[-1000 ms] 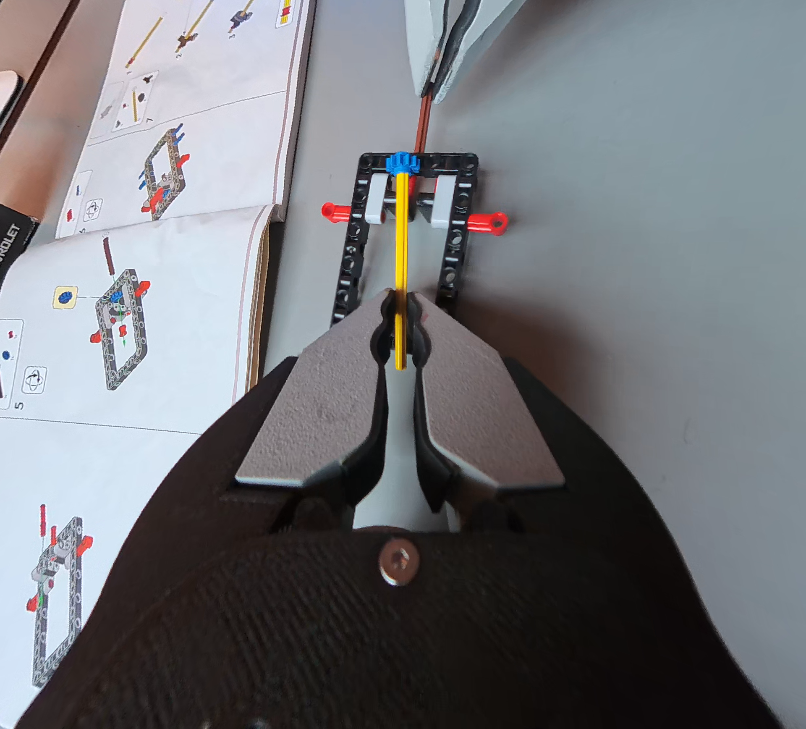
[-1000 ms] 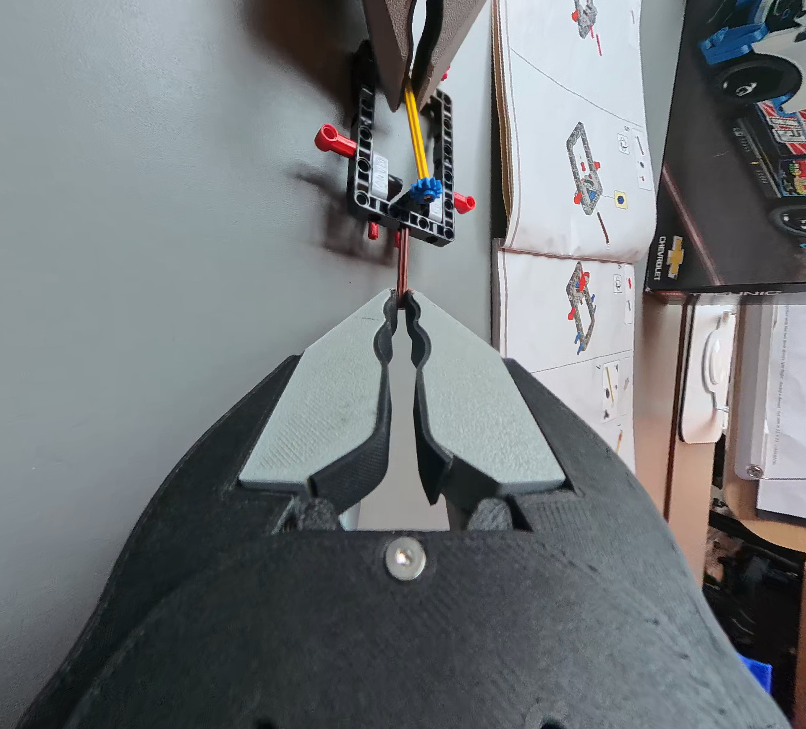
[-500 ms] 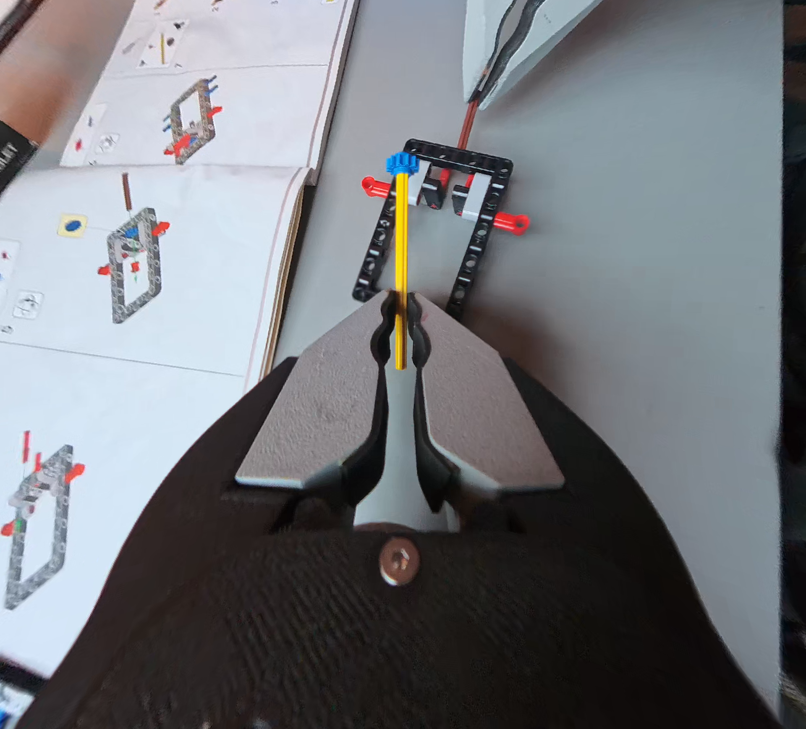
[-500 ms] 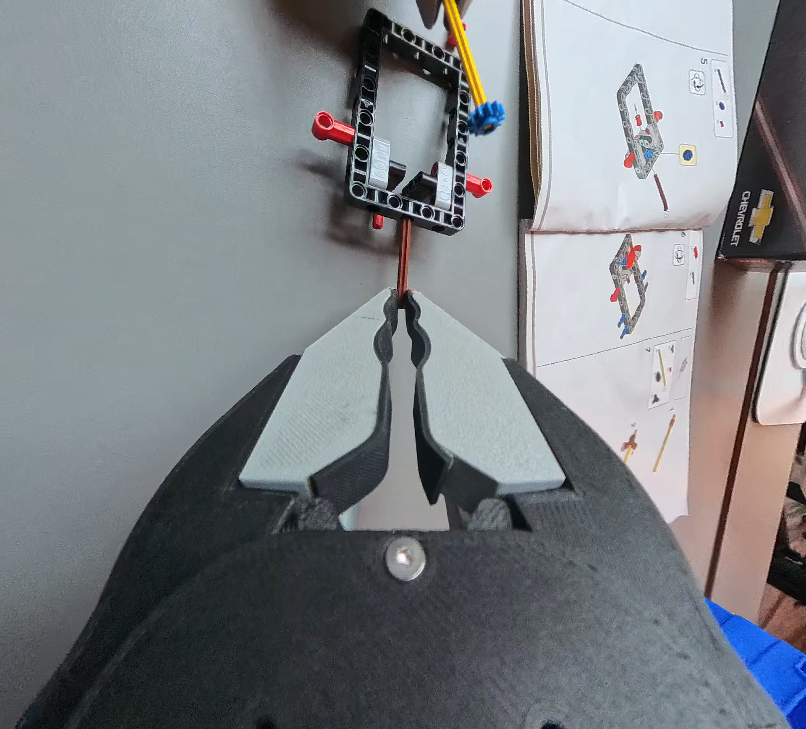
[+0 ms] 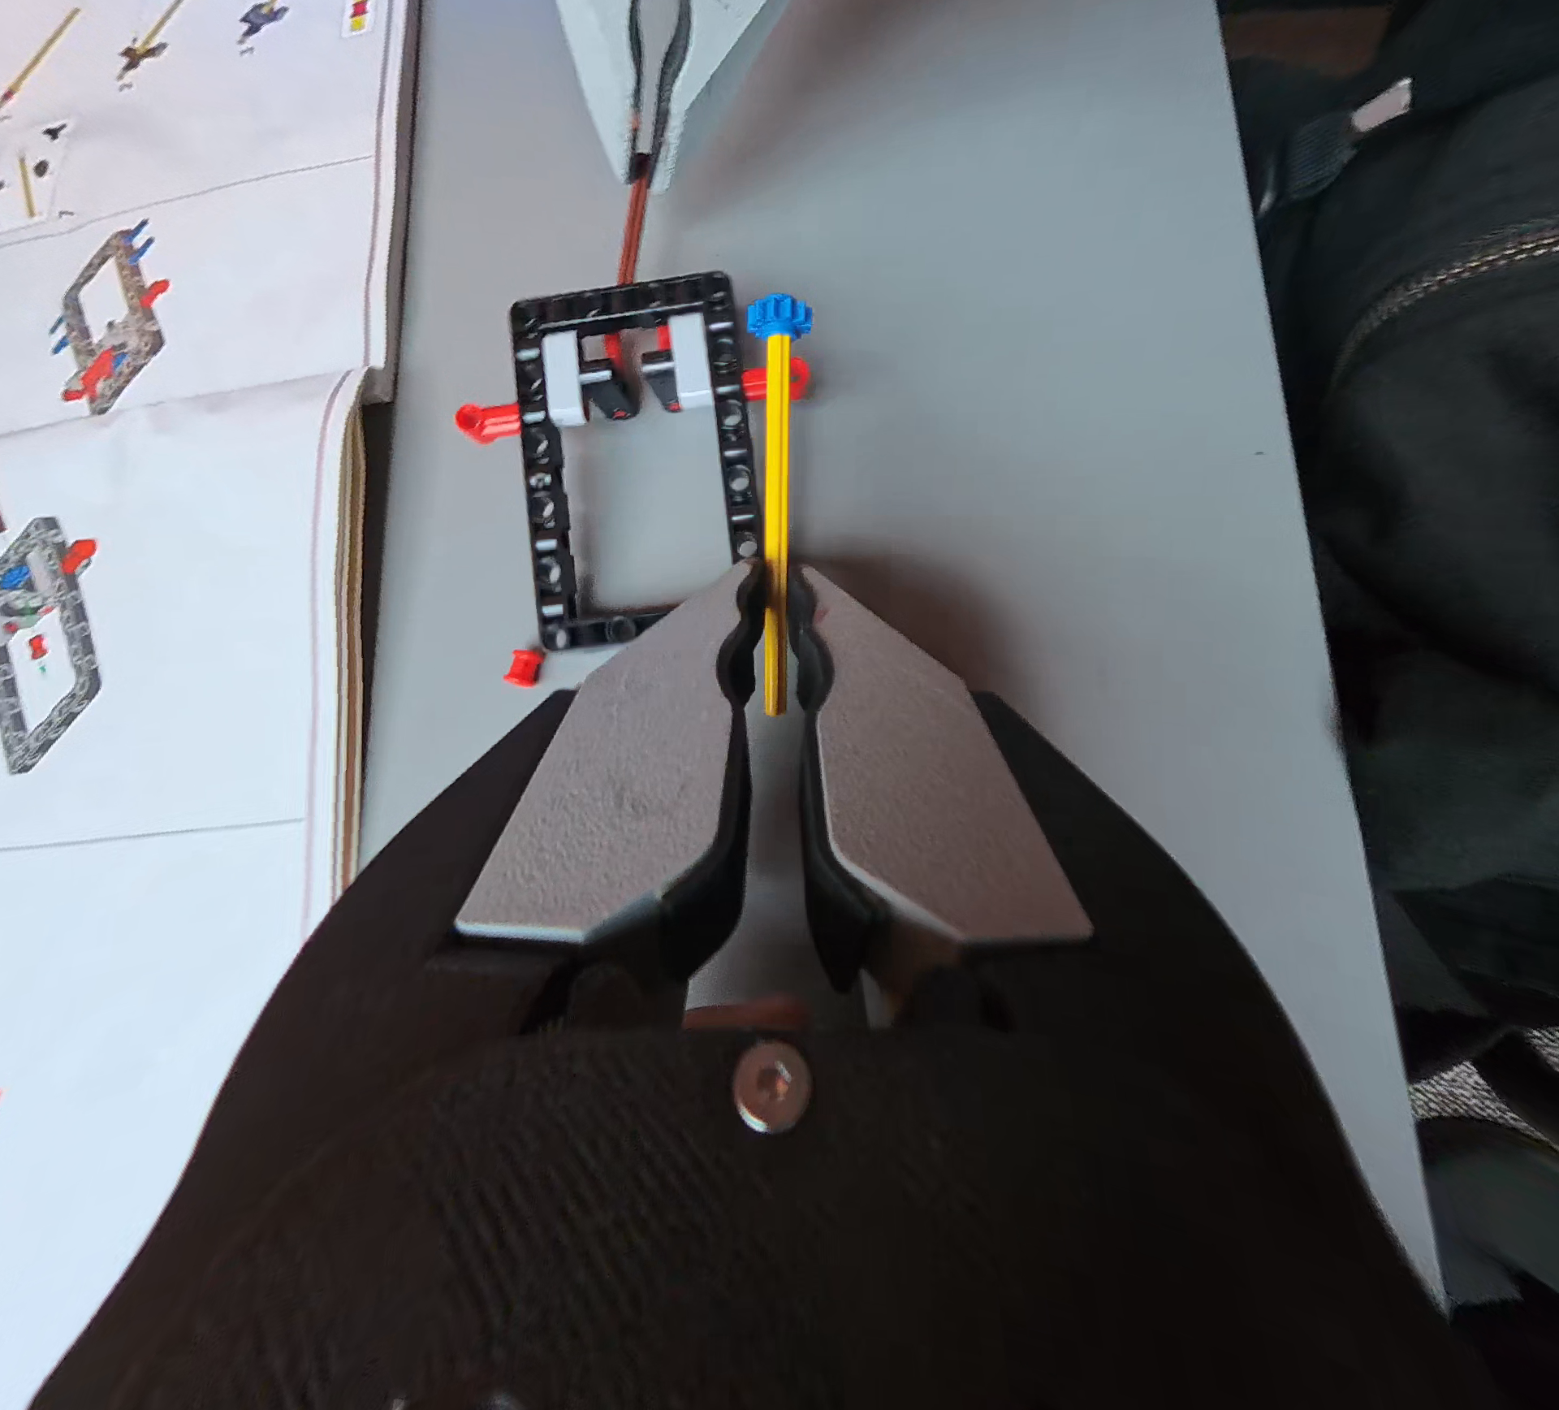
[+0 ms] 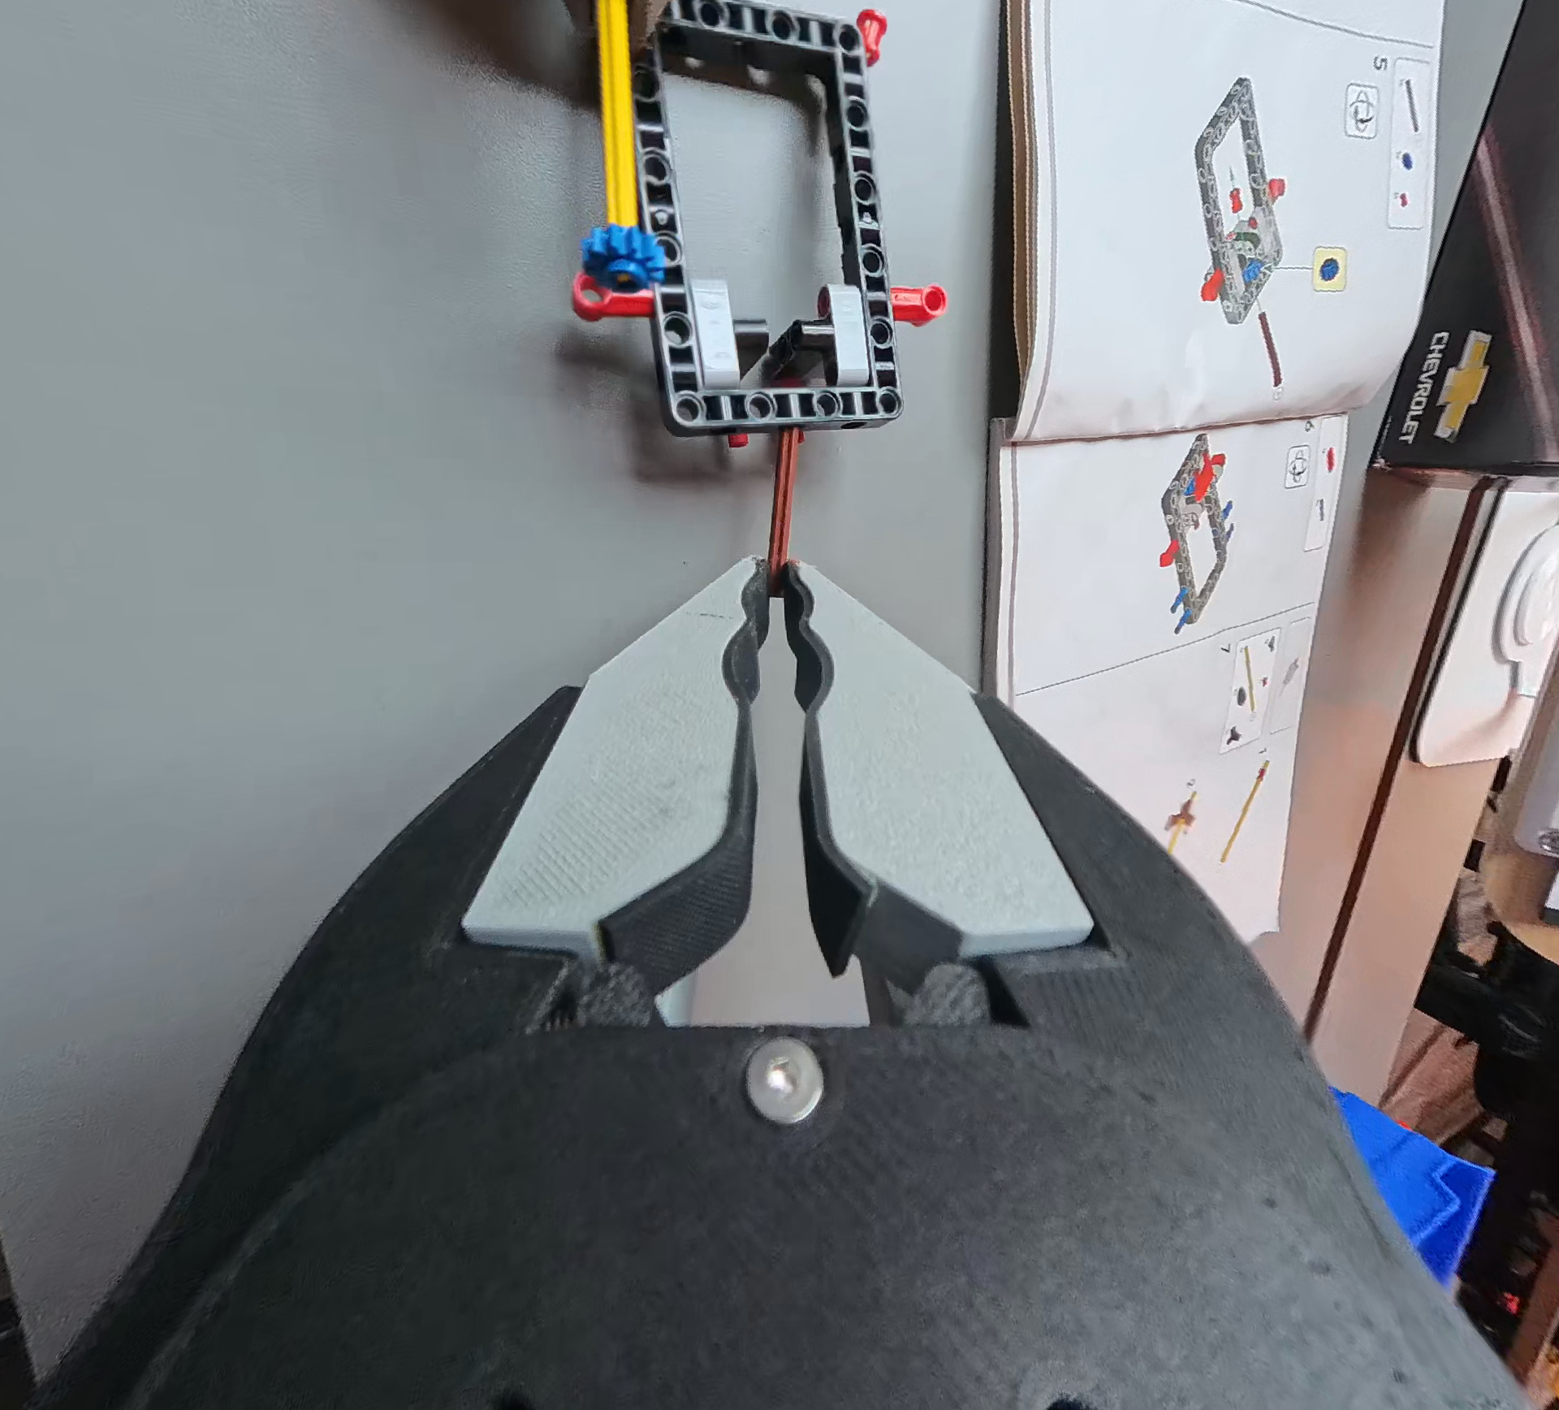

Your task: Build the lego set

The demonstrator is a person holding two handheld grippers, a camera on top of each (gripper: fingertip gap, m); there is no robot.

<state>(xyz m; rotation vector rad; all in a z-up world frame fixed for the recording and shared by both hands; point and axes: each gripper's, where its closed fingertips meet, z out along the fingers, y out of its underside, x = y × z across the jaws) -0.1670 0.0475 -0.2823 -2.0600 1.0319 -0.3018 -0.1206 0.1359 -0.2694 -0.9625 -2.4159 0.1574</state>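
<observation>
Two tongs clamped: left (image 5: 774,585) on yellow axle (image 5: 776,492), right (image 6: 776,572) on brown axle (image 6: 784,500).

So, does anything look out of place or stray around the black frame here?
One small red bush lies loose on the table by the black frame's near corner, detached from the build. Nothing else looks odd.

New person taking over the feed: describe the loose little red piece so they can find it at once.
Start at the open instruction booklet on the grey table; the black rectangular frame lies beside it. The small red bush lies off the frame's nearest corner, detached, unlike the red pins stuck through the frame.
</observation>
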